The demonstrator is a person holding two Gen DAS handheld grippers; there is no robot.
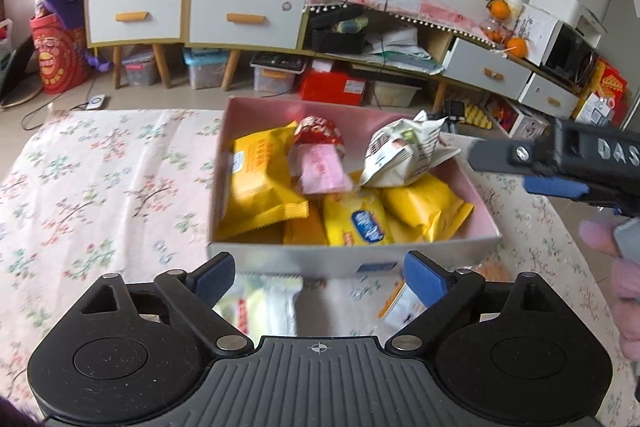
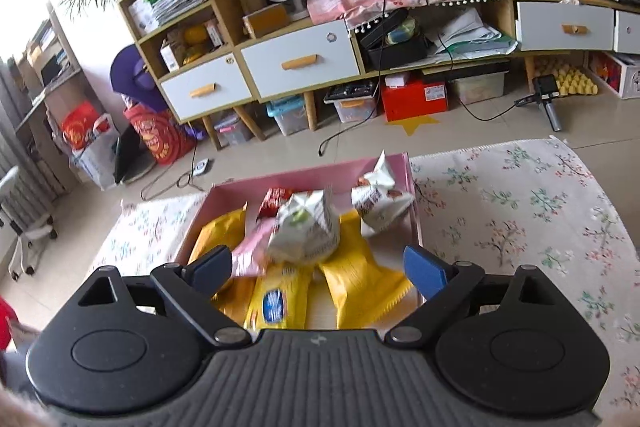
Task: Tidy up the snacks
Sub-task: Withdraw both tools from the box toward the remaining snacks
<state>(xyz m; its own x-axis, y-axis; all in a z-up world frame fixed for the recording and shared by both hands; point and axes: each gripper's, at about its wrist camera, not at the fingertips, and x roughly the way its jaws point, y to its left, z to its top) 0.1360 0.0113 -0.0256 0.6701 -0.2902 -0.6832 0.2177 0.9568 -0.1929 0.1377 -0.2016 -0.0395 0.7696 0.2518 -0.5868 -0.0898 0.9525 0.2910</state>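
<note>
A pink box (image 1: pixel 256 107) stands on the floral cloth and holds several yellow snack packs (image 1: pixel 260 183), a red-and-pink pack (image 1: pixel 320 155) and a white printed bag (image 1: pixel 400 155). My left gripper (image 1: pixel 316 277) is open and empty, just in front of the box's near wall, above a white-and-yellow packet (image 1: pixel 268 303) and an orange-and-white packet (image 1: pixel 400 303) on the cloth. My right gripper (image 2: pixel 318 269) is open and empty over the box (image 2: pixel 412 187), above the yellow packs (image 2: pixel 360 275). A white bag (image 2: pixel 304 231) lies just ahead of it. It also shows in the left view (image 1: pixel 532 163) at the right.
The floral cloth (image 1: pixel 100 187) spreads left and right of the box. Behind it stand low cabinets with drawers (image 1: pixel 244 15), storage bins and a red box (image 1: pixel 332 87) on the floor. A second white bag (image 2: pixel 380 199) leans in the box's far right corner.
</note>
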